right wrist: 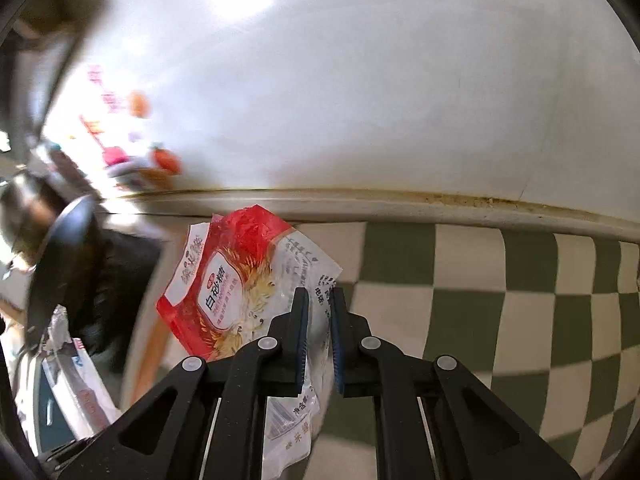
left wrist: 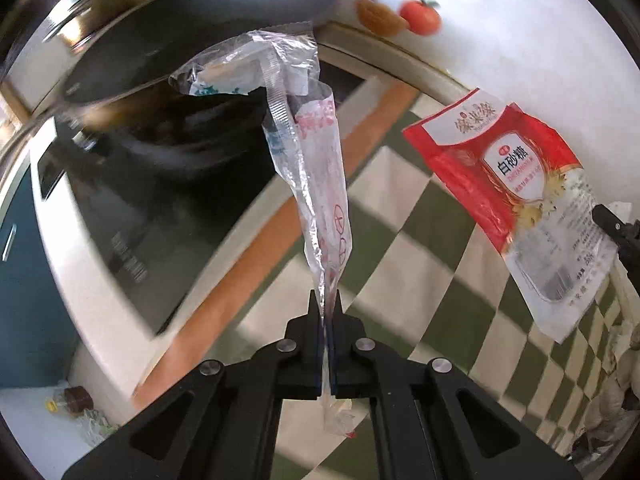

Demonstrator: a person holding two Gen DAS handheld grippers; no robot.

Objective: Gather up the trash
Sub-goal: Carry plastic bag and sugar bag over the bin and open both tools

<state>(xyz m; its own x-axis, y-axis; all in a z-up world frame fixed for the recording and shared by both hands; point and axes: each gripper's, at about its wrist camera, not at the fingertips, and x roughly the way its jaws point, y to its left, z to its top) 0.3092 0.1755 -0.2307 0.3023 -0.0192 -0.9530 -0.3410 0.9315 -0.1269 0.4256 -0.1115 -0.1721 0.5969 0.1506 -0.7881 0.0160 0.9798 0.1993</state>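
My left gripper (left wrist: 326, 300) is shut on the lower end of a crumpled clear plastic bag (left wrist: 316, 184) with red and blue print, which stretches away from the jaws over the cooktop's edge. A red and white sugar bag (left wrist: 516, 200) hangs in the air to the right, its lower corner at the black fingers (left wrist: 612, 224) of my right gripper. In the right wrist view the right gripper (right wrist: 320, 304) is shut on the clear end of that sugar bag (right wrist: 232, 280), and the rest of the bag trails below the jaws. The clear plastic bag (right wrist: 72, 368) shows at the far left.
A black frying pan (left wrist: 180, 40) sits over a black glass cooktop (left wrist: 160, 200) on the left. A green and white checkered cloth (left wrist: 400, 280) covers the counter up to the white wall (right wrist: 360, 80). A tomato (left wrist: 420, 16) and other small items lie by the wall.
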